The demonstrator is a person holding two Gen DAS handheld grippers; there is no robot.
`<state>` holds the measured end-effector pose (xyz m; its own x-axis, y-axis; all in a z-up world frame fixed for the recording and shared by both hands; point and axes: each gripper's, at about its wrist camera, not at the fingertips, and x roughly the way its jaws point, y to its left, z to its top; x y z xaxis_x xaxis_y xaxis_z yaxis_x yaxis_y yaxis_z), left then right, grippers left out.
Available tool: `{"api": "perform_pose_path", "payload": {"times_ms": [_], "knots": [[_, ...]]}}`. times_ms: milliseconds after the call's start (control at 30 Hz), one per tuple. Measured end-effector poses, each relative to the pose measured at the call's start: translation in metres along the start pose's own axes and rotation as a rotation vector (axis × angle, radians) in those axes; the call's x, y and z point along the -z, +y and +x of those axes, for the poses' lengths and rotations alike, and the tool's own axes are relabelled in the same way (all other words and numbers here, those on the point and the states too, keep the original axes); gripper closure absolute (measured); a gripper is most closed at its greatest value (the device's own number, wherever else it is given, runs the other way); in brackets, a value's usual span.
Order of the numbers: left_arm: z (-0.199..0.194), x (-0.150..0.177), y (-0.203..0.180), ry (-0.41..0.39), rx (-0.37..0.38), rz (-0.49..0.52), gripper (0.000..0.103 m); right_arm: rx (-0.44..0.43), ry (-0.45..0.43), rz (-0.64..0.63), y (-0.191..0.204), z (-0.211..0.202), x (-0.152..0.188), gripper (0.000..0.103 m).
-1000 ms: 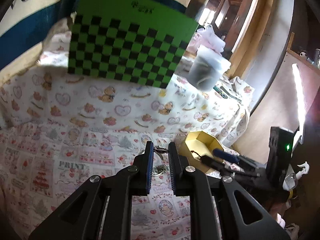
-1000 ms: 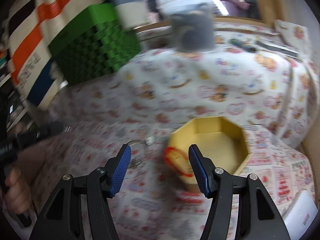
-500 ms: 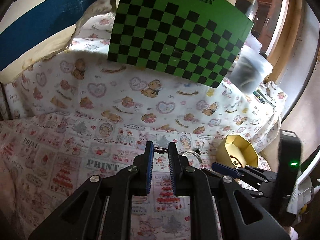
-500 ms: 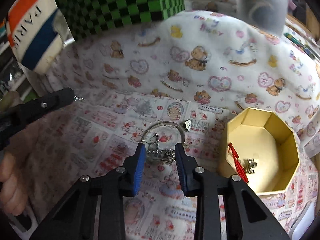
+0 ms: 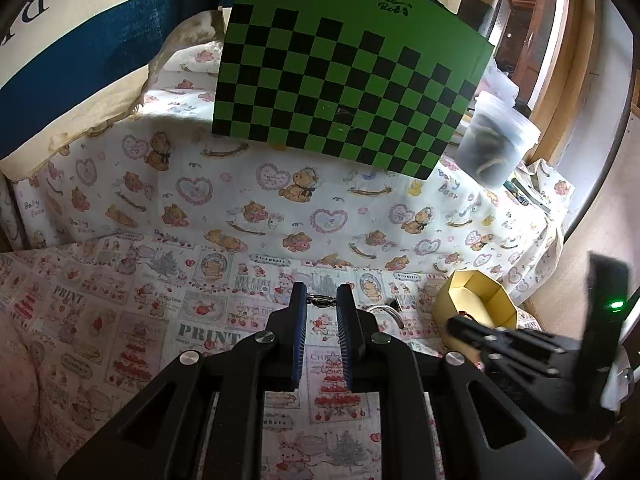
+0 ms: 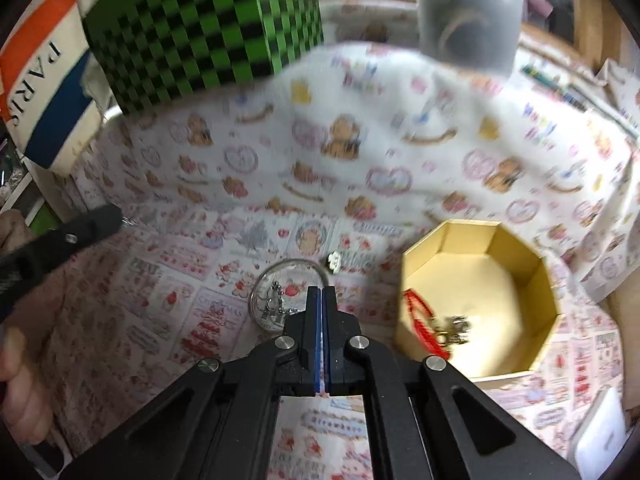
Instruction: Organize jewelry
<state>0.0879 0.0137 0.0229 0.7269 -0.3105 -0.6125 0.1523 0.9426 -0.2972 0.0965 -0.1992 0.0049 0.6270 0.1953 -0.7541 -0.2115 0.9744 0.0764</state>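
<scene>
Over the printed cloth, my left gripper (image 5: 322,301) is shut on a short piece of silver chain (image 5: 321,301); it also shows at the left of the right wrist view (image 6: 120,220). My right gripper (image 6: 320,290) has its jaws shut at the right rim of a silver bangle (image 6: 276,280) with dangling charms, and the rim runs into the tips. A small silver bead (image 6: 334,262) lies just beyond. To the right stands a gold octagonal box (image 6: 472,228) holding a red cord (image 6: 418,316) and a metal charm (image 6: 454,326). The left wrist view also shows the box (image 5: 460,280) and the bangle (image 5: 386,309).
A green checkered box (image 5: 348,80) and a clear plastic tub (image 5: 496,148) stand at the back on the bear-print cloth. A striped bag (image 5: 80,40) lies at the back left. A person's hand (image 6: 20,380) holds the left gripper. The table edge drops off right of the gold box.
My right gripper went from wide open near the gold box to shut, shifting left onto the bangle. The left gripper kept its grip on the chain and tilted down slightly.
</scene>
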Motion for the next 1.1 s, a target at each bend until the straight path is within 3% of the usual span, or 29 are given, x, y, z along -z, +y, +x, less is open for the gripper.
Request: {"api": "perform_pose_path", "payload": {"times_ms": [167, 267, 333, 400, 567, 667, 700, 800, 933, 1100], "knots": [[-0.002, 0.0, 0.0, -0.007, -0.004, 0.0, 0.089, -0.02, -0.007, -0.036, 0.004, -0.006, -0.001, 0.102], [-0.003, 0.0, 0.0, -0.012, -0.009, -0.001, 0.089, -0.062, 0.036, -0.042, 0.012, 0.012, 0.0, 0.098], [-0.003, 0.0, 0.001, -0.012, -0.018, 0.001, 0.089, -0.072, 0.062, -0.033, 0.015, 0.027, 0.0, 0.082], [-0.001, 0.0, 0.002, -0.01, -0.026, 0.003, 0.089, -0.076, 0.097, -0.029, 0.018, 0.042, -0.001, 0.072], [0.003, 0.0, 0.004, -0.002, -0.041, 0.001, 0.089, -0.038, 0.173, -0.048, 0.023, 0.066, 0.001, 0.073], [0.004, 0.0, 0.004, 0.003, -0.042, 0.003, 0.089, 0.007, 0.18, -0.098, 0.031, 0.073, 0.006, 0.082], [0.005, 0.001, 0.004, 0.004, -0.044, 0.005, 0.089, 0.031, 0.182, -0.11, 0.033, 0.074, 0.006, 0.094], [0.006, 0.002, 0.002, 0.007, -0.052, 0.016, 0.089, 0.041, 0.176, -0.11, 0.035, 0.074, 0.007, 0.096], [0.006, 0.003, -0.001, 0.003, -0.058, 0.026, 0.089, 0.016, 0.092, -0.093, 0.03, 0.059, 0.006, 0.096], [0.004, 0.001, 0.001, -0.004, -0.053, 0.018, 0.089, -0.003, -0.065, -0.067, 0.019, 0.012, -0.006, 0.096]]}}
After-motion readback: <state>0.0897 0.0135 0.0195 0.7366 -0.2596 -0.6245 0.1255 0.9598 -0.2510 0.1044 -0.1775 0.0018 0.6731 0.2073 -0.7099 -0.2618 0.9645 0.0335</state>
